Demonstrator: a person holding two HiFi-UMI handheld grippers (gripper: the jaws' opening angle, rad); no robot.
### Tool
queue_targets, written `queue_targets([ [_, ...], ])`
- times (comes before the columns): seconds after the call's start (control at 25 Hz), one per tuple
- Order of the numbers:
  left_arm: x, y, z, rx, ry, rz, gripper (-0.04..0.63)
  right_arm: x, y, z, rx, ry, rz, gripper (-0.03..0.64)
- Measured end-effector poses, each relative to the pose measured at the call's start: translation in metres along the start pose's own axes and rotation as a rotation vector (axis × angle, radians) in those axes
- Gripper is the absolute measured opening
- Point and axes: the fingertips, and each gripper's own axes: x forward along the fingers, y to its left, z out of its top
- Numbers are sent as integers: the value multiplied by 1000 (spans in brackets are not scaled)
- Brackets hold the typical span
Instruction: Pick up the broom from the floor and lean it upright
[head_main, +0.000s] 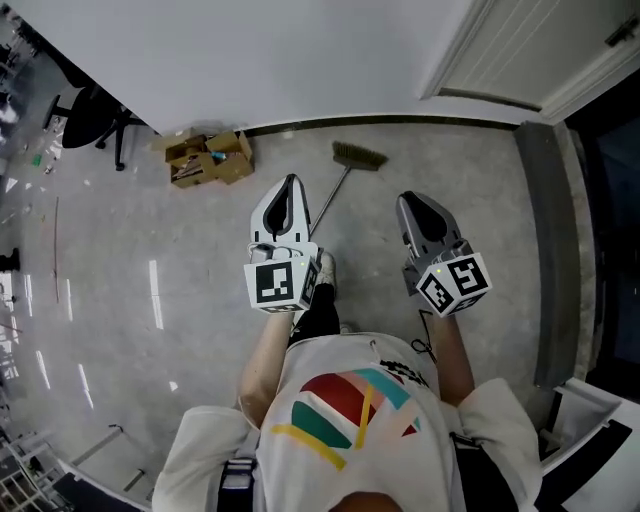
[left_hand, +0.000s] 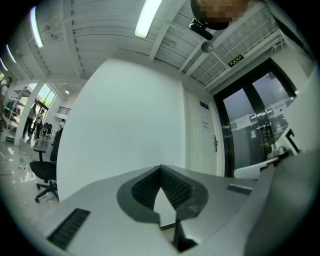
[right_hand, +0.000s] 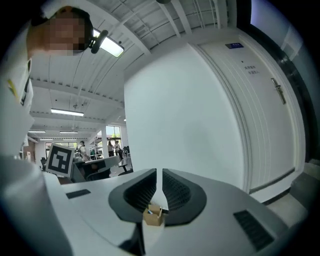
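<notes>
Grey polished floor (head_main: 150, 230) spreads out from the foot of a white wall (head_main: 250, 50), and the broom (head_main: 333, 198) lies flat on it. Its brush head sits just short of the wall's base, and the thin handle slants away from the wall towards the person. The end farthest from the wall passes out of sight at the side of the left claw (head_main: 290, 180).

Both claws are held level, tips towards the wall, and neither has hold of the broom. In the left gripper view the left claw (left_hand: 160, 167) has its tips pressed together. Only a small drop-shaped gap shows behind them, with the bare wall seen through it and nothing gripped. The right claw (head_main: 410, 200) is closed too. In the right gripper view the right claw (right_hand: 159, 172) shows only a thin slit between its ribbed pads, and they carry nothing.

A torn cardboard box (head_main: 208, 158) rests against the wall's base. A black office chair (head_main: 95, 115) stands at the wall's end beyond the box, and a white door (head_main: 540, 50) closes off its opposite end.
</notes>
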Motion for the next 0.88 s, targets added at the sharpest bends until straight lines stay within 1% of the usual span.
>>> queue_targets([
  [0.12,43,40,5,-14,-6,18,43,62,-7,17,-51,5,45,19],
  [0.32,98,100,6,-3,6,51,43,145,-17,22,-83,52,87,93],
  [0.4,115,116,1,7,18,62,44,167,-23,18,-93,76,107,98],
  [0.44,123,123,-3,10,26,68,43,176,-24,16,-103,86,129,98],
  [0.6,143,139,-22,21,56,97,43,201,-28,6,-164,126,268,95],
  [0.68,154,141,-28,20,50,112,43,212,-37,-5,-236,166,303,95],
  [0.72,160,142,-30,12,40,122,44,219,-42,-11,-291,186,325,95],
  [0.8,170,144,-36,2,31,138,43,232,-46,-26,-427,224,406,95],
  [0.84,174,146,-41,4,35,145,43,237,-48,-37,-475,263,452,95],
  [0.88,178,148,-49,7,44,151,44,242,-49,-51,-499,318,497,95],
])
